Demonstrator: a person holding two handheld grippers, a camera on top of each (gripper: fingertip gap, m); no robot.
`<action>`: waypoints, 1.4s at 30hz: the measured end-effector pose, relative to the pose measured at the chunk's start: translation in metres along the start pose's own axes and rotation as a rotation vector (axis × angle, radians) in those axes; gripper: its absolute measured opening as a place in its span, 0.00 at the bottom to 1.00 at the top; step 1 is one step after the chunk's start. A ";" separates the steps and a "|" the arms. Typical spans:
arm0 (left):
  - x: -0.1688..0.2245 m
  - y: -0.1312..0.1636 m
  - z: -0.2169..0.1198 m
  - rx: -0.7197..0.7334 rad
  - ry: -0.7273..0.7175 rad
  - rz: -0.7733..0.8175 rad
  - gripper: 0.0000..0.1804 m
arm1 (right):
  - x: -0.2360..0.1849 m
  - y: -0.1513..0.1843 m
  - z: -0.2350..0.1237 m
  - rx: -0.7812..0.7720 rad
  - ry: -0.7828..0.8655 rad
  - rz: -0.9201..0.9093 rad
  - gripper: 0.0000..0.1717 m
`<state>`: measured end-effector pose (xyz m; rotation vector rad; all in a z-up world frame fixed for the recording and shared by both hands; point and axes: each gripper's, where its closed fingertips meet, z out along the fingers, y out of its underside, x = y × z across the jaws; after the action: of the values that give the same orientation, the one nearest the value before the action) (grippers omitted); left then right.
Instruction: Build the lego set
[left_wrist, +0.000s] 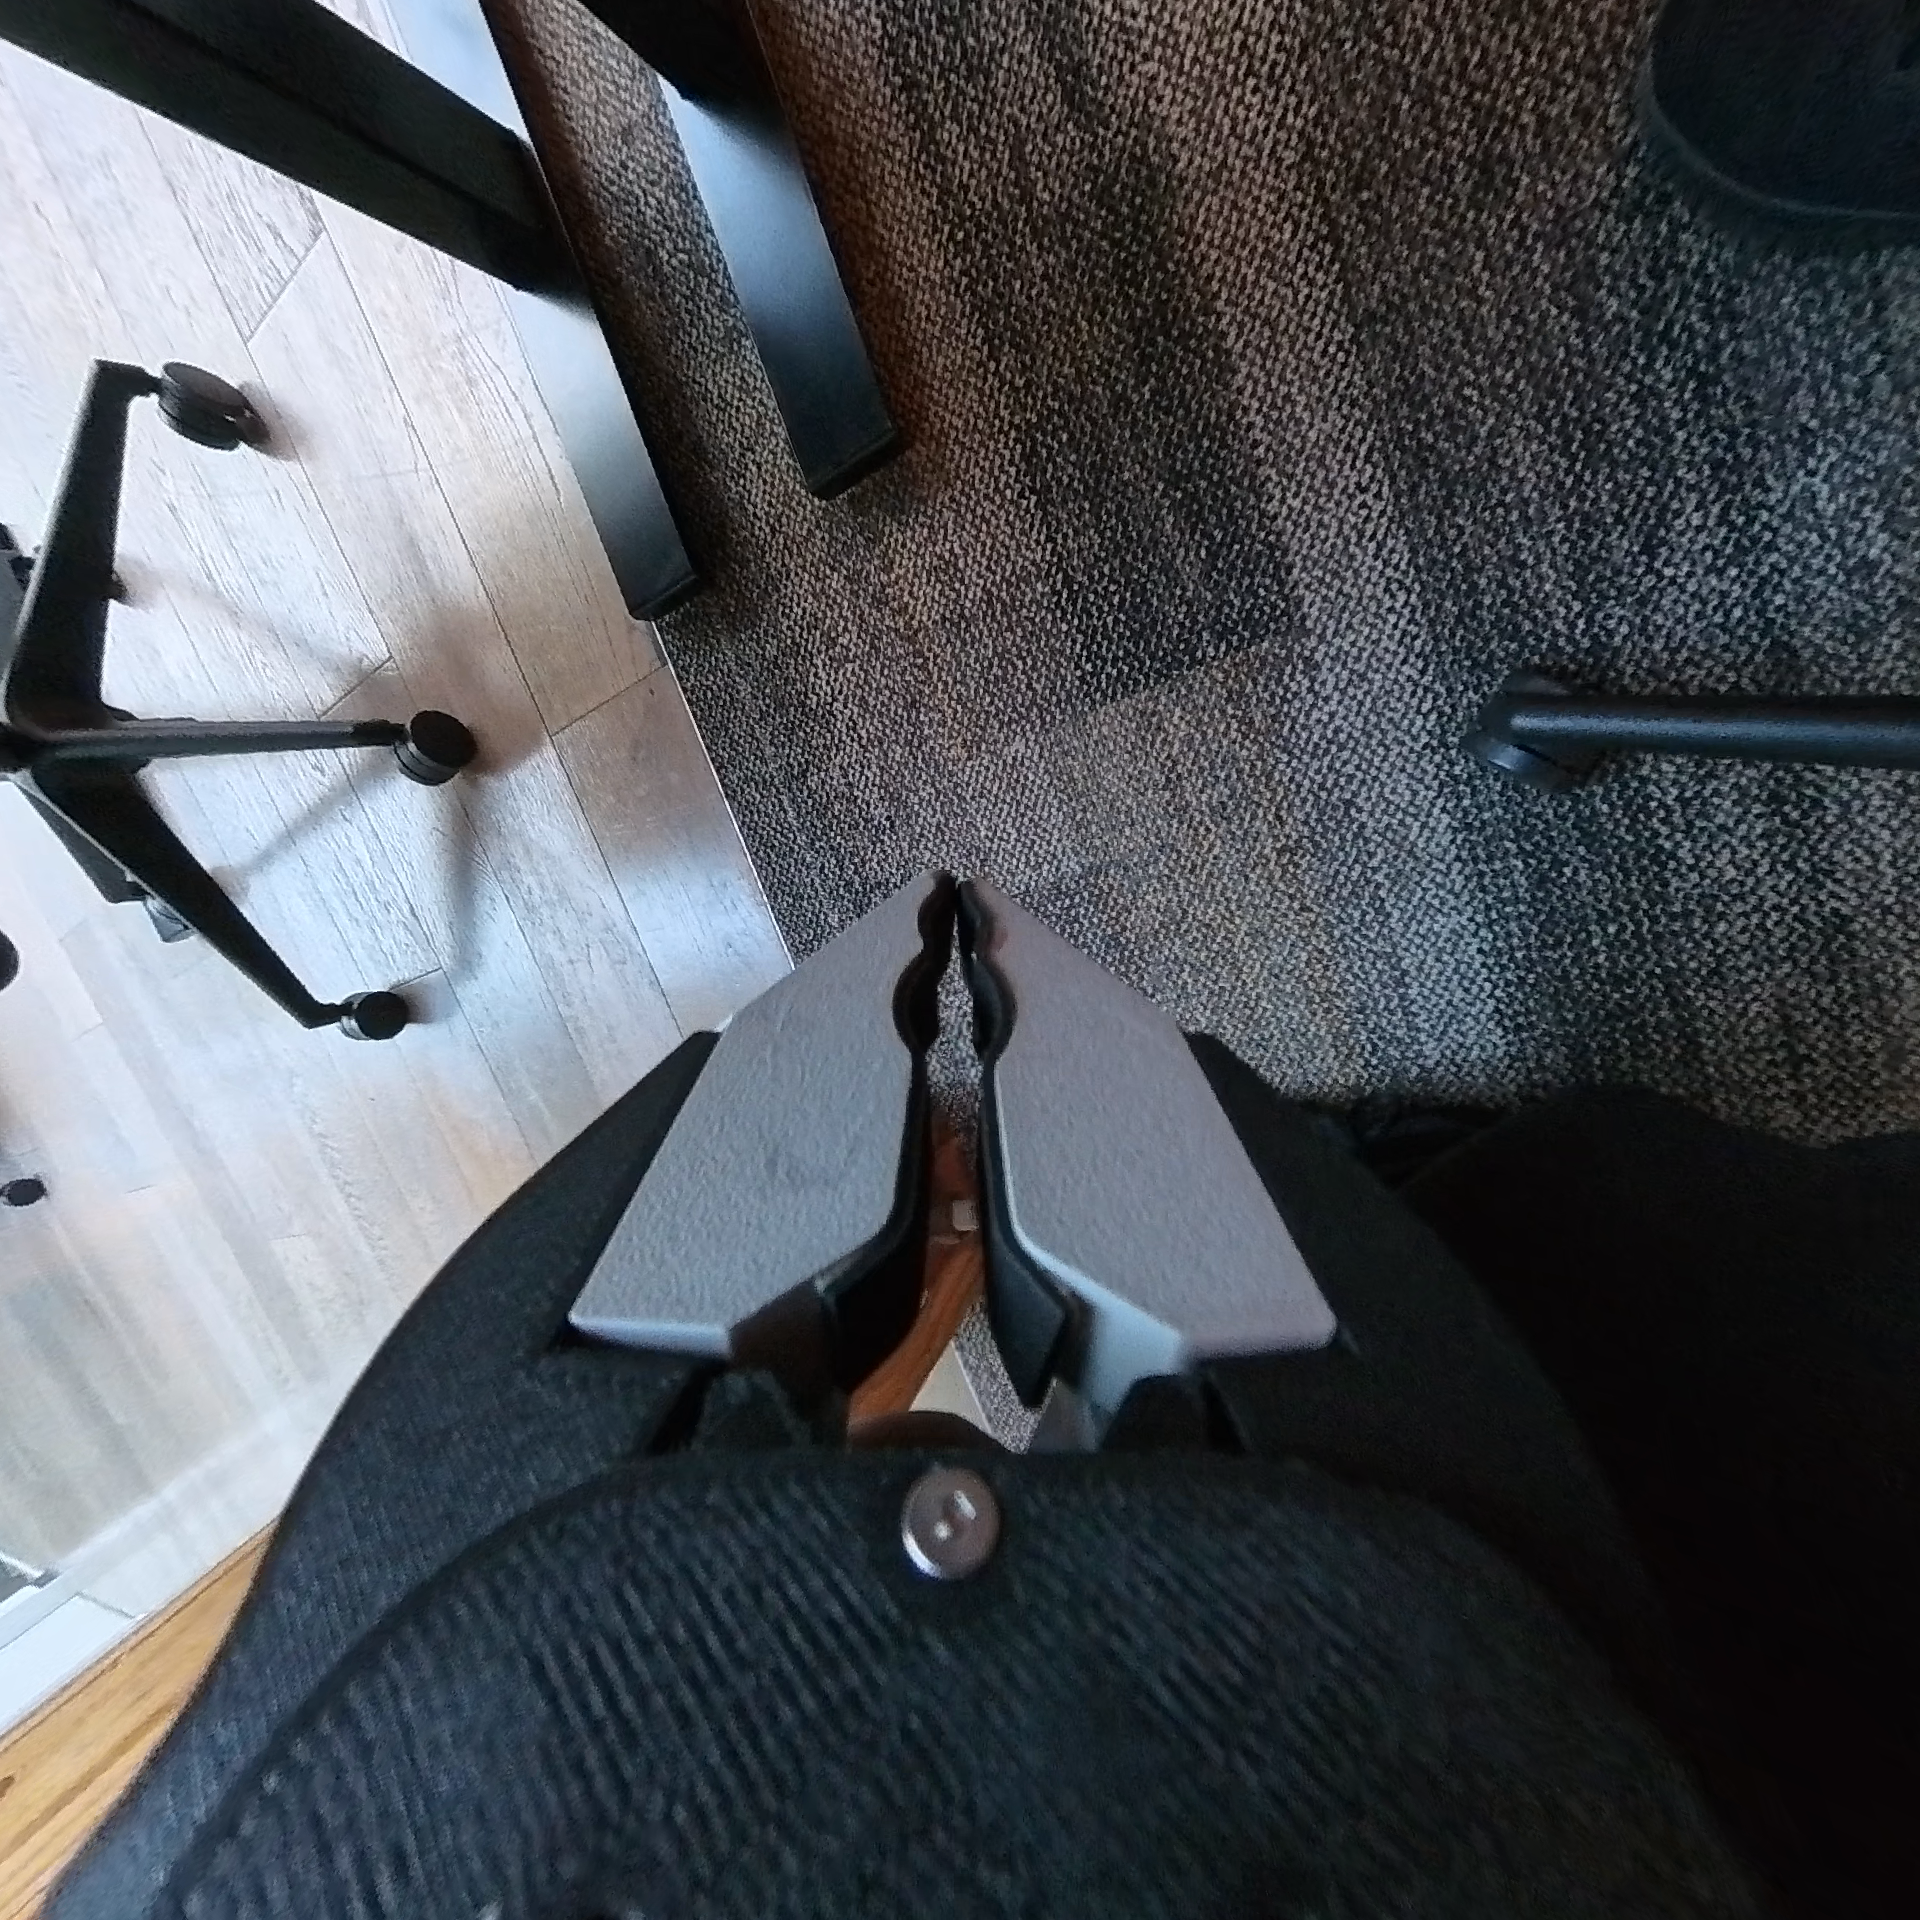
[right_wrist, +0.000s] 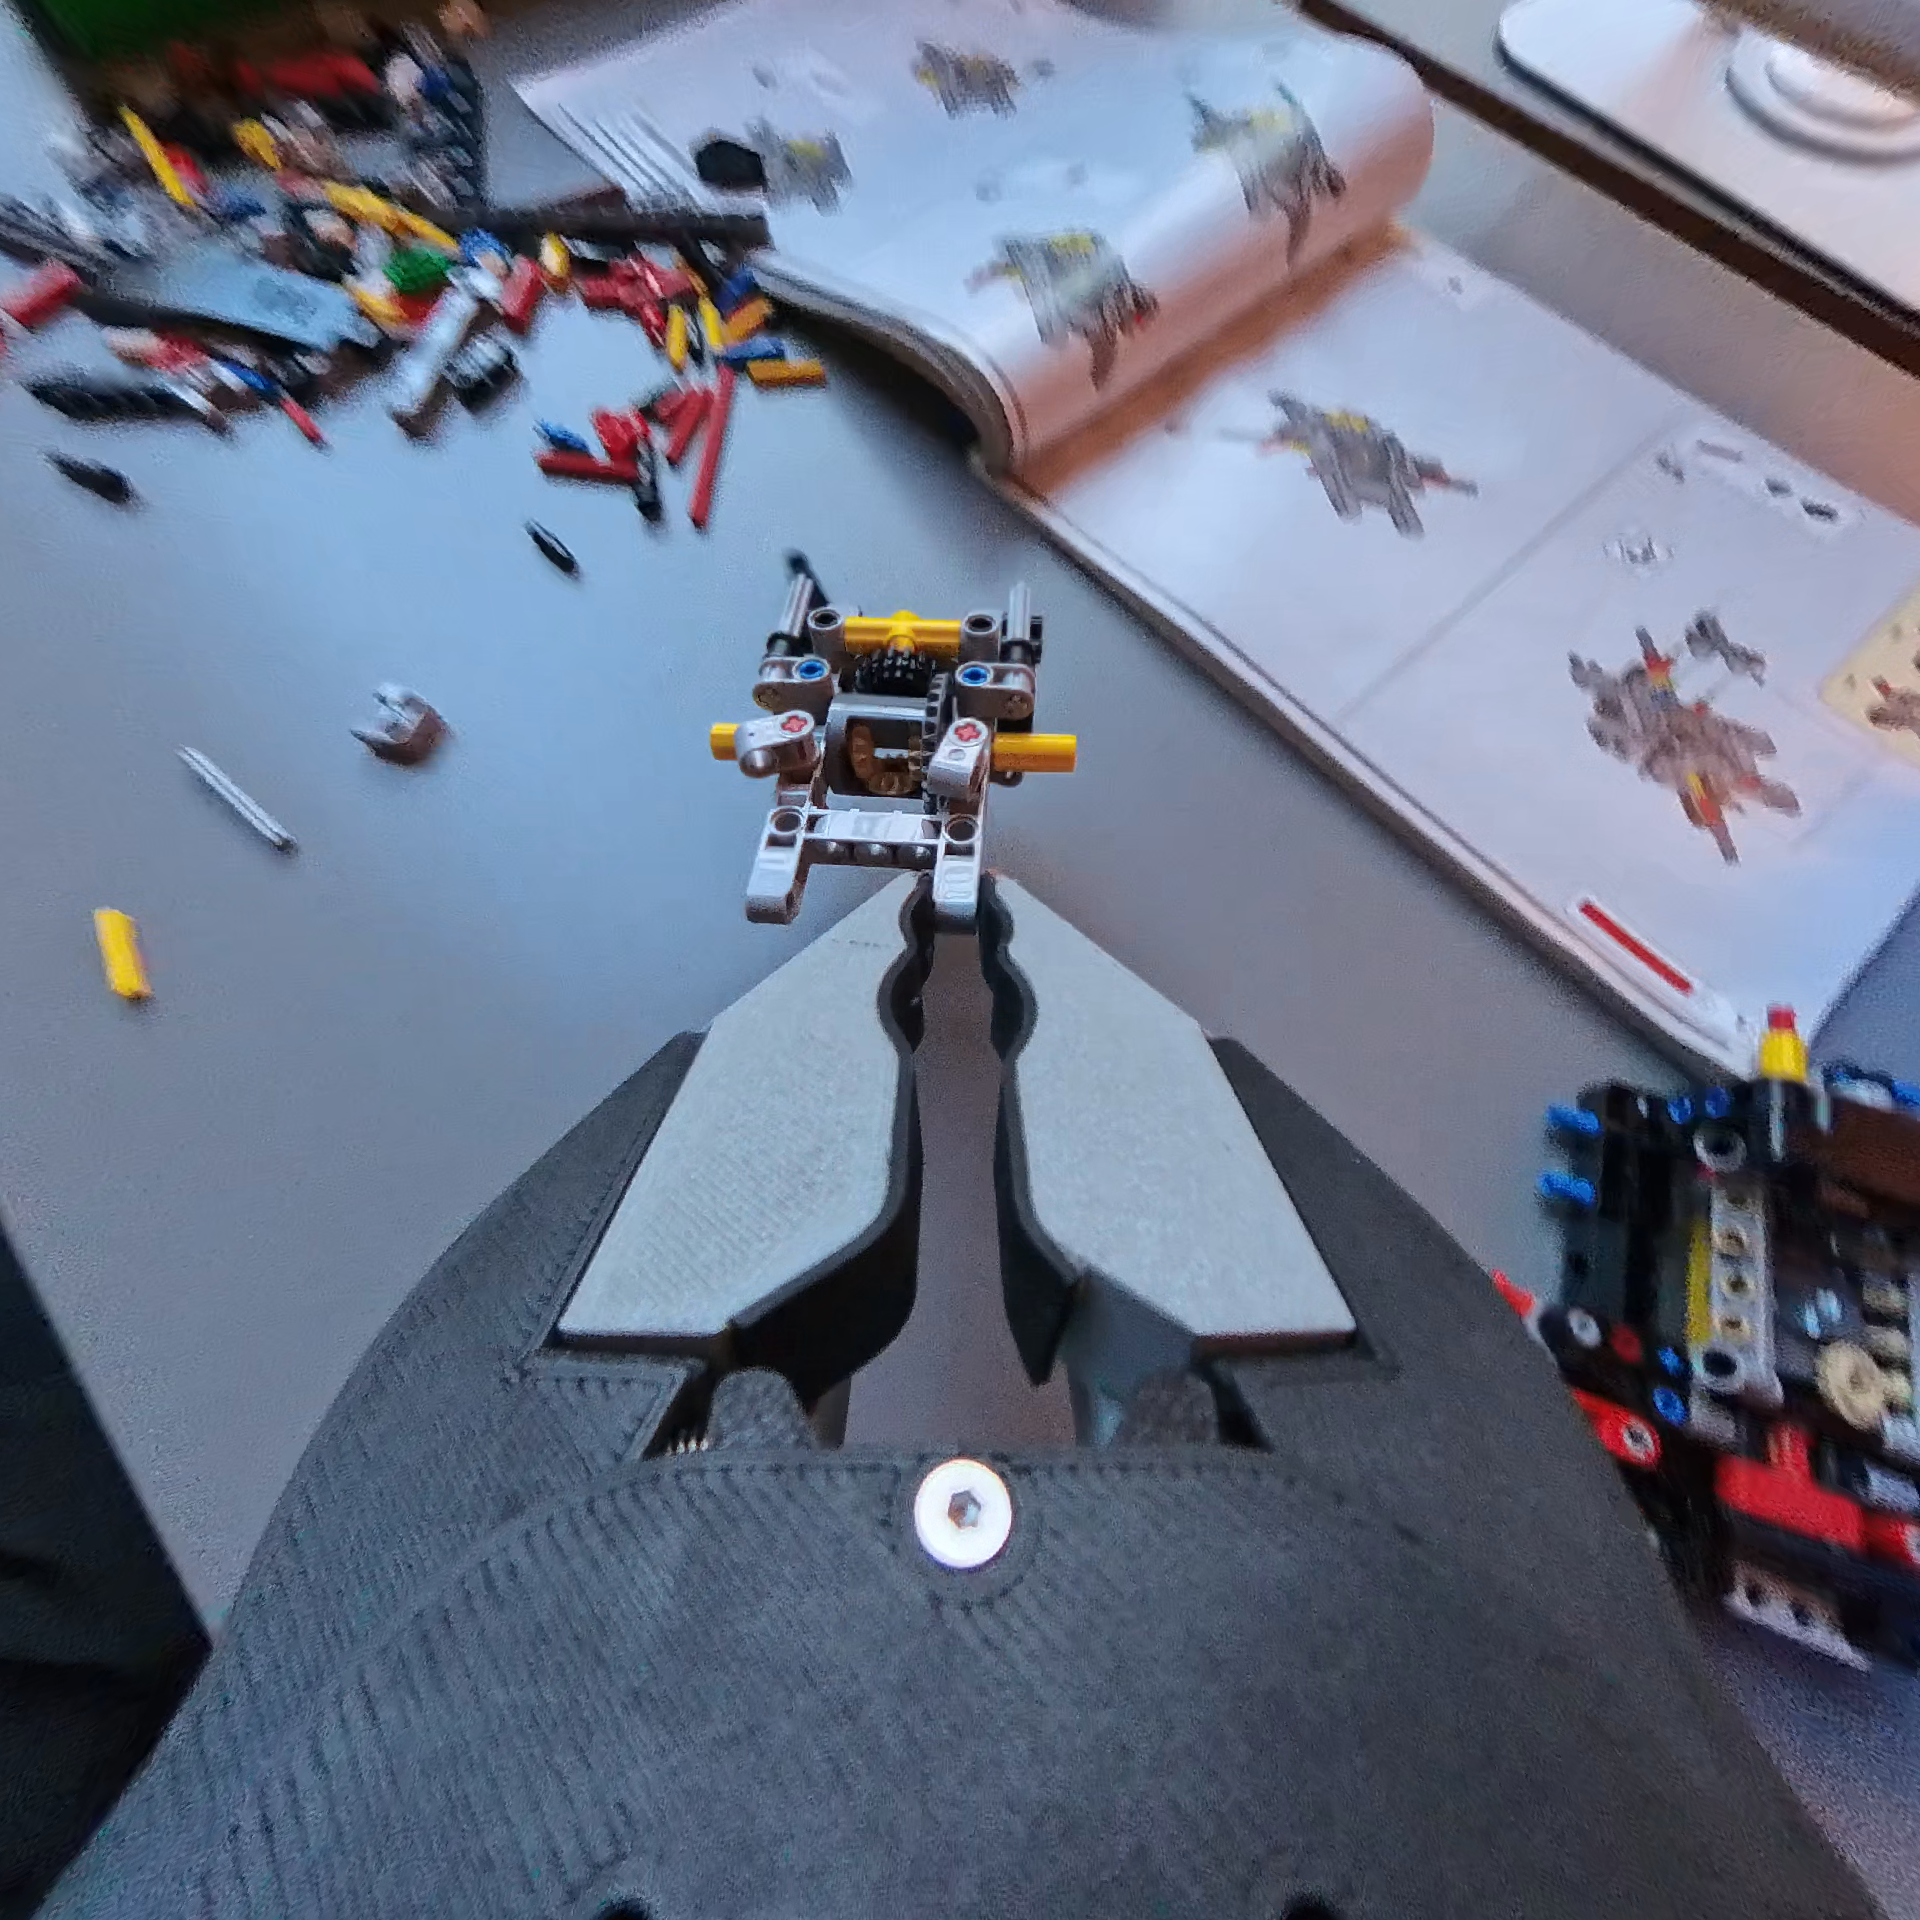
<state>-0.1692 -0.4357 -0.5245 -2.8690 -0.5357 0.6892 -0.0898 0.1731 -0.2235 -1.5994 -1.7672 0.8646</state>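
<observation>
Black gripper housing fills the near edge of both views. On the right gripper (right_wrist: 957, 902), the fingers are pinched on one grey leg of a small brick assembly (right_wrist: 891, 727), held above the dark surface (right_wrist: 520, 1039); grey beams, yellow axles, gears. Loose pieces (right_wrist: 416, 281) and an open booklet (right_wrist: 1351, 416) are seen beyond. The left gripper (left_wrist: 956, 894) is pressed together, empty, over carpet (left_wrist: 1247, 520).

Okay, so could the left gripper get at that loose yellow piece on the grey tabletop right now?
Probably not as it stands. The left gripper is shut and pointed down at carpet beside a chair base. The yellow piece shows only in the right wrist view.
</observation>
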 end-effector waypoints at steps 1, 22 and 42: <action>0.000 0.000 0.000 -0.003 -0.001 0.003 0.00 | 0.005 0.009 -0.001 -0.016 0.026 -0.004 0.03; -0.001 -0.008 -0.006 -0.013 -0.017 0.021 0.00 | -0.029 -0.079 0.031 0.092 -0.112 -0.055 0.12; -0.007 -0.010 0.009 0.004 0.018 -0.034 0.00 | -0.083 -0.158 0.266 -0.172 -0.293 0.079 0.09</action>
<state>-0.1821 -0.4287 -0.5271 -2.8528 -0.5788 0.6582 -0.3870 0.0608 -0.2611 -1.7328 -2.0394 1.0528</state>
